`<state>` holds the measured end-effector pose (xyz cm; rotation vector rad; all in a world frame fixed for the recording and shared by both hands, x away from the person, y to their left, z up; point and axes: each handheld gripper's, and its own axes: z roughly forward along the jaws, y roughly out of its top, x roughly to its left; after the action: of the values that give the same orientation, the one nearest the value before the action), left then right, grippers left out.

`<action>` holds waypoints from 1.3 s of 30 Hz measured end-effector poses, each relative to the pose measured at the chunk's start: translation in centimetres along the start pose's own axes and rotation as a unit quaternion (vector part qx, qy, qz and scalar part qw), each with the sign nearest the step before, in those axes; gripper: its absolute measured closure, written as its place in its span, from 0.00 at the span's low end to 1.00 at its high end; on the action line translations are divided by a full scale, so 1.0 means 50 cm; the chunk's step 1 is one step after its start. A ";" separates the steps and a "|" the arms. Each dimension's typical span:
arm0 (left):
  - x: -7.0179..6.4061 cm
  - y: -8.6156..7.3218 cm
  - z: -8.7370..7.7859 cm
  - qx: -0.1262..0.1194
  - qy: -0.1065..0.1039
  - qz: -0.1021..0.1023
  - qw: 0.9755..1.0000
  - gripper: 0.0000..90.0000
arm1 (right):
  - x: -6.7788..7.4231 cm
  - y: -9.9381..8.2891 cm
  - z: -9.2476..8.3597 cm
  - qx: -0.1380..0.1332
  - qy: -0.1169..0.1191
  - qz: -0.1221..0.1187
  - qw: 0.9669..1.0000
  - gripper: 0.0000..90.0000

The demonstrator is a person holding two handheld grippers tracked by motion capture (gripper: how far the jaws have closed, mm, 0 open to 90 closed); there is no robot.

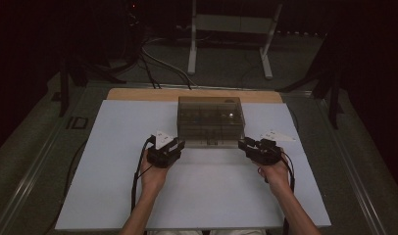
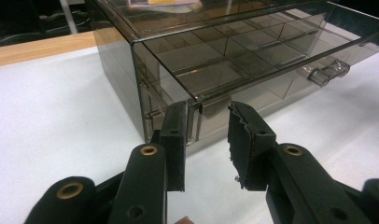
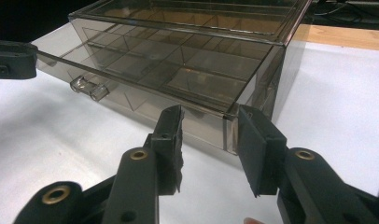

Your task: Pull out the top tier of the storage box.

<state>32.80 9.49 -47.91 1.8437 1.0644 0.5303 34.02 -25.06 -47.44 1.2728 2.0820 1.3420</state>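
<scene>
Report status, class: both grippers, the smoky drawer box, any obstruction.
Left gripper open at box's front corner. Right gripper open at other corner. Drawer slightly out. Nothing blocking.

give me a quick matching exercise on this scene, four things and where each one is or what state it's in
Things:
1. left gripper
2. right gripper
3. drawer
4. handle

Places or states:
a. middle of the drawer front
b. pulled partly out of the box
c. open at the drawer's front left corner
d. open at the drawer's front right corner

Pairs: 1-c, 2-d, 3-b, 4-a
</scene>
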 end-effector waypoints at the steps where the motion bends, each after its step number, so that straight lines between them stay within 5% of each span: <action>1: -0.001 -0.001 -0.001 -0.001 0.000 -0.001 1.000 0.78 | 0.001 -0.001 -0.002 0.000 0.001 -0.001 1.000 0.68; 26: -0.012 -0.014 -0.022 0.004 -0.006 0.005 1.000 0.78 | 0.012 -0.017 -0.017 -0.002 0.008 0.002 1.000 0.67; 39: -0.009 -0.021 -0.021 0.015 -0.021 0.010 1.000 0.69 | 0.017 -0.021 -0.019 -0.001 0.024 -0.001 1.000 0.55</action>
<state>31.35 9.81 -48.27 1.8860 1.0314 0.4886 32.38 -25.04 -47.75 1.2496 2.1118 1.3865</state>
